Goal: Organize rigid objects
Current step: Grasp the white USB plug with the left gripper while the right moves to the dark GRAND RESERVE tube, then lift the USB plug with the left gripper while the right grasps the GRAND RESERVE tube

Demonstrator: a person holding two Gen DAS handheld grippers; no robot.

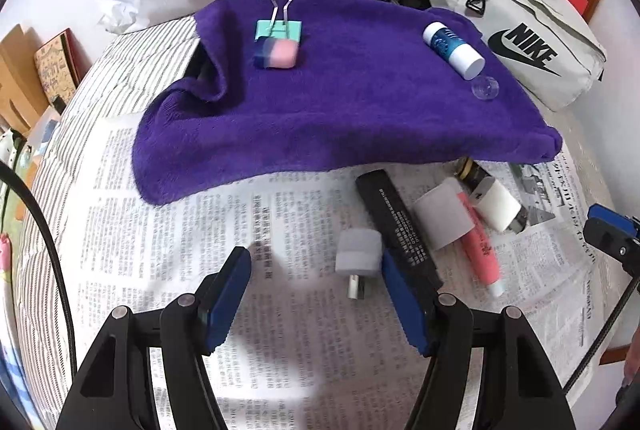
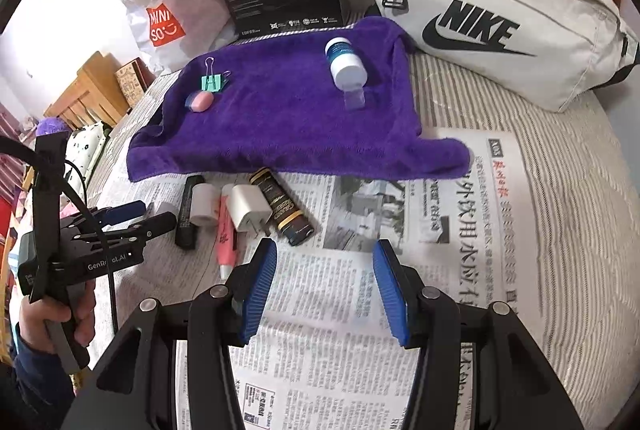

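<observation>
Both hand-held grippers hovering open over newspaper (image 2: 360, 294).
Left hand-held gripper (image 1: 316, 290) and right hand-held gripper (image 2: 324, 286) are gripping nothing; grey plug (image 1: 357, 254) is lying beside the left one's fingertip.

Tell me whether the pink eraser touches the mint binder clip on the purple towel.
Touching. In the left wrist view the pink eraser lies right against the front edge of the mint binder clip, with no purple towel showing between them.
</observation>
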